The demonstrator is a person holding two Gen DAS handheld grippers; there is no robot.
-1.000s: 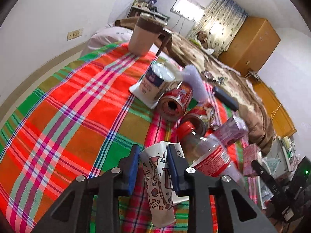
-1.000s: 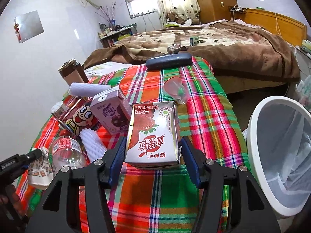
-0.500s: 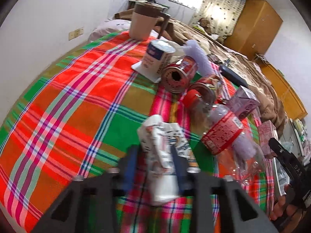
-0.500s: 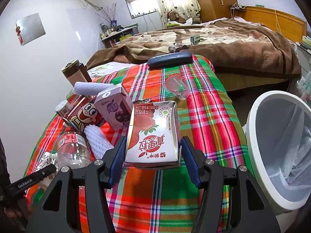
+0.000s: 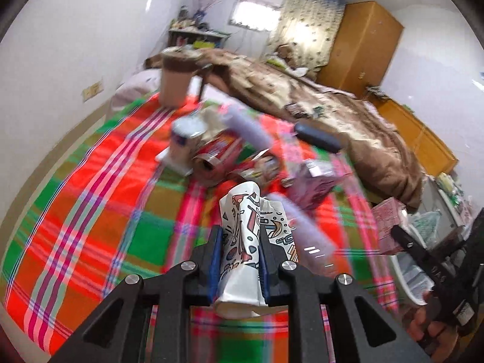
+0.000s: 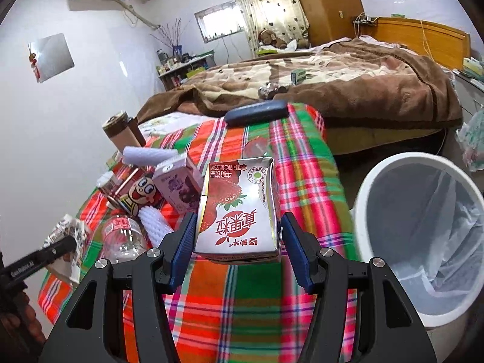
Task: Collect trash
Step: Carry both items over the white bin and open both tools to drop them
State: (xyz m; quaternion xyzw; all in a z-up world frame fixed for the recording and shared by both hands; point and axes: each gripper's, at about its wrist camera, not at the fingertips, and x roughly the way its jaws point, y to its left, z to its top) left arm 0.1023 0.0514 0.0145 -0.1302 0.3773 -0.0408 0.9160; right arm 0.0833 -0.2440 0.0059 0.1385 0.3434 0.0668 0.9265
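Note:
My left gripper (image 5: 240,257) is shut on a crumpled white paper cup with coloured drawings (image 5: 242,230) and holds it above the plaid cloth (image 5: 90,196). My right gripper (image 6: 237,246) is shut on a red-and-white strawberry milk carton (image 6: 239,211), held over the cloth's near edge. A white bin with a clear liner (image 6: 423,230) stands to the right of it, below the bed edge. In the right wrist view the left gripper (image 6: 57,249) with the cup shows at far left.
On the cloth (image 6: 302,181) lie a purple milk carton (image 6: 178,184), red cans (image 6: 136,193), a clear plastic bottle (image 6: 121,239), white foam sleeves (image 6: 151,154), a dark case (image 6: 257,112) and a brown mug (image 6: 118,130). A brown blanket covers the bed behind.
My left gripper has lifted the paper cup off the cloth and swung right; its view is blurred. My right gripper has carried the carton slightly nearer the bin.

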